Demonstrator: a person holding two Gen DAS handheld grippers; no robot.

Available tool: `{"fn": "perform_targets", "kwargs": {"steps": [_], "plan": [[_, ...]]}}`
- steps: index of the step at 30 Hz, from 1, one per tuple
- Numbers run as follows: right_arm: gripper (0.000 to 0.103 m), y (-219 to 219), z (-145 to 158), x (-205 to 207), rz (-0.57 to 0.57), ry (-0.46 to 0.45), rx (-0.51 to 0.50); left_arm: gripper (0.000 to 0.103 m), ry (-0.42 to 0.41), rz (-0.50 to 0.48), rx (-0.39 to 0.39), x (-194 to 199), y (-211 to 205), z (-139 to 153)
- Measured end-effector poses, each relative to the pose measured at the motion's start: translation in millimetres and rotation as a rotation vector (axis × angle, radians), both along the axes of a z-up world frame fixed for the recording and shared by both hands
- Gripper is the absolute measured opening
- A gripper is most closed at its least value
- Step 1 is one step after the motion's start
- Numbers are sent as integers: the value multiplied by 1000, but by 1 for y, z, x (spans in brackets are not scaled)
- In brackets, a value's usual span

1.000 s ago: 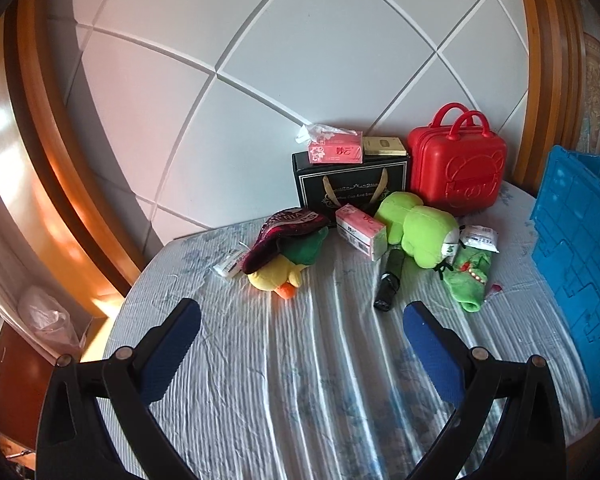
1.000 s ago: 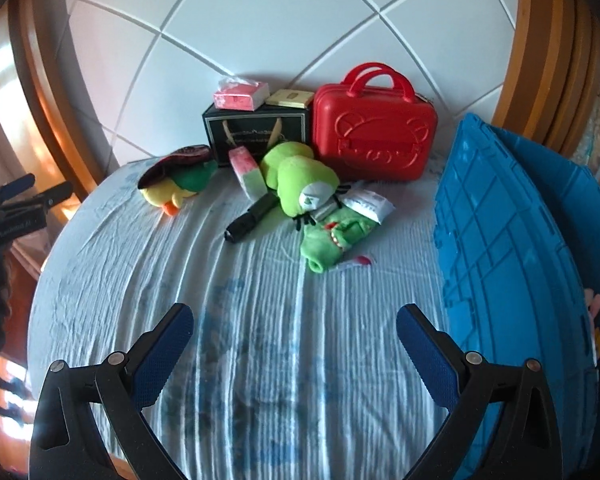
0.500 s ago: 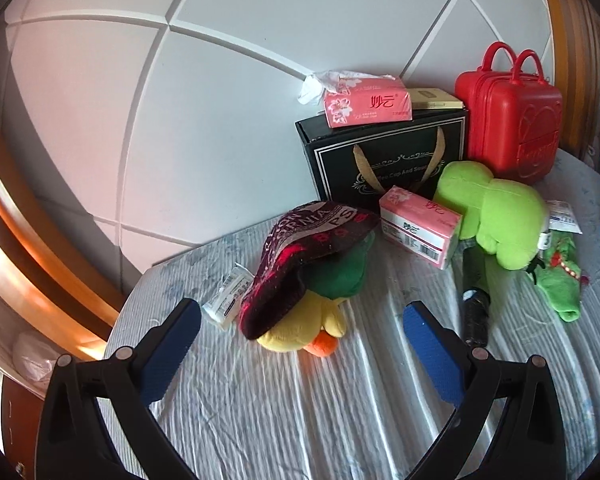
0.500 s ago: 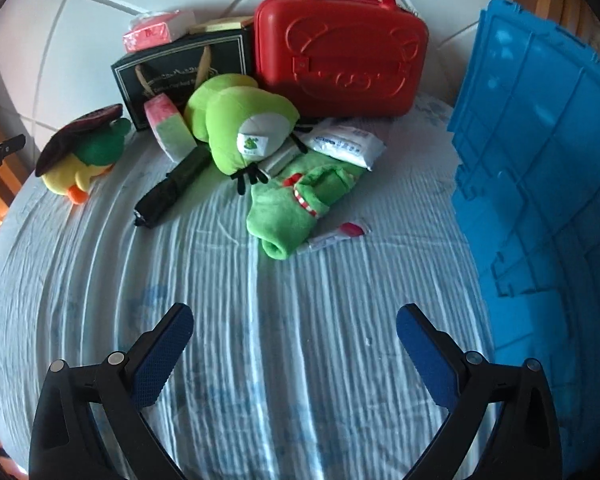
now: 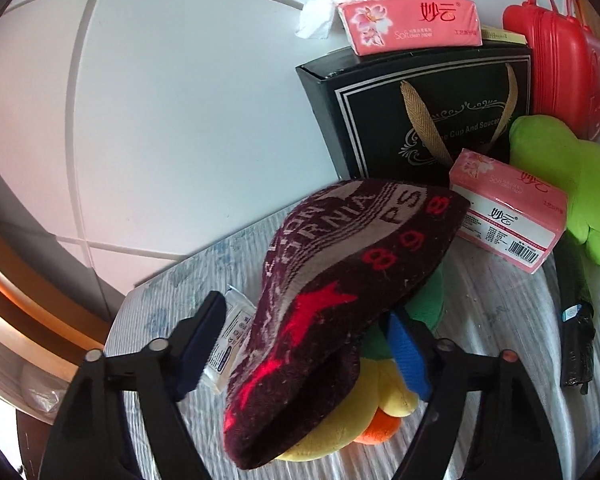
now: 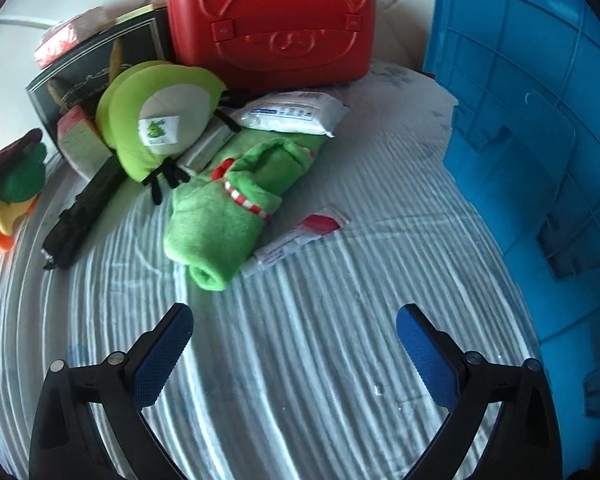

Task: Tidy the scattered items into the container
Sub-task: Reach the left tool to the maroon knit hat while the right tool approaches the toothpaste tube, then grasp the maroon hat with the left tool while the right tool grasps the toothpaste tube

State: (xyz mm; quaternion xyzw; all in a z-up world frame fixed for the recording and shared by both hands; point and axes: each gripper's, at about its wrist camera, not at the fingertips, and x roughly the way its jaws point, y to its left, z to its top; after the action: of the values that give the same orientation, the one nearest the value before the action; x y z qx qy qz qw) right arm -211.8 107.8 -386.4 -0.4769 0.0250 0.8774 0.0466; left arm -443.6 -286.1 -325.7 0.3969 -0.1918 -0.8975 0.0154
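My left gripper [image 5: 304, 340] is open, its fingers on either side of a dark red knit hat [image 5: 340, 292] that lies over a yellow and green duck plush [image 5: 356, 404]. A small white packet [image 5: 228, 340] lies by the left finger. My right gripper [image 6: 294, 348] is open and empty above the striped cloth, just short of a green plush crocodile [image 6: 236, 208] and a small red and white tube [image 6: 296, 240]. The blue crate [image 6: 540, 120] stands at the right.
A round green plush [image 6: 156, 120], a white wipes pack [image 6: 296, 112], a black folded umbrella [image 6: 80, 216], pink tissue packs [image 5: 508, 208], a black gift box [image 5: 420, 108] and a red case [image 6: 272, 20] crowd the back by the wall.
Both grippers have moved forward. The left one has come around the hat and duck plush. The right one has closed in on the green crocodile and the tube.
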Motion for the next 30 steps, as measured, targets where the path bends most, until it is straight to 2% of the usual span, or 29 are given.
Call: {"fn": "perform_targets", "kwargs": {"steps": [1, 3, 8, 12, 16, 17, 19, 20, 23, 25, 28, 30], "plan": [[103, 3, -2, -5, -17, 5, -1, 32, 0, -2, 0, -2, 2, 0], [103, 8, -8, -16, -38, -2, 10, 18, -5, 23, 9, -5, 2, -2], [103, 18, -19, -37, -89, -11, -3, 15, 31, 43, 62, 6, 3, 1], [103, 19, -26, -47, -123, -20, 4, 14, 101, 64, 61, 23, 6, 12], [100, 17, -35, -59, -143, -41, 15, 14, 125, 62, 67, 35, 9, 23], [93, 16, -36, -61, -141, -42, 16, 14, 131, 61, 69, 38, 9, 25], [70, 14, -40, -67, -125, -62, 6, 14, 142, 59, 72, 44, 10, 28], [69, 13, -42, -68, -117, -69, 8, 14, 148, 59, 74, 47, 11, 30], [50, 6, -39, -70, -66, -66, 10, 14, 157, 56, 90, 59, 13, 33], [33, 1, -36, -67, -20, -66, 13, 14, 161, 56, 99, 67, 15, 35], [19, 5, -34, -58, 0, -74, -11, 14, 165, 59, 103, 80, 18, 38], [18, 12, -33, -50, 6, -82, -35, 14, 166, 58, 107, 89, 19, 41]]}}
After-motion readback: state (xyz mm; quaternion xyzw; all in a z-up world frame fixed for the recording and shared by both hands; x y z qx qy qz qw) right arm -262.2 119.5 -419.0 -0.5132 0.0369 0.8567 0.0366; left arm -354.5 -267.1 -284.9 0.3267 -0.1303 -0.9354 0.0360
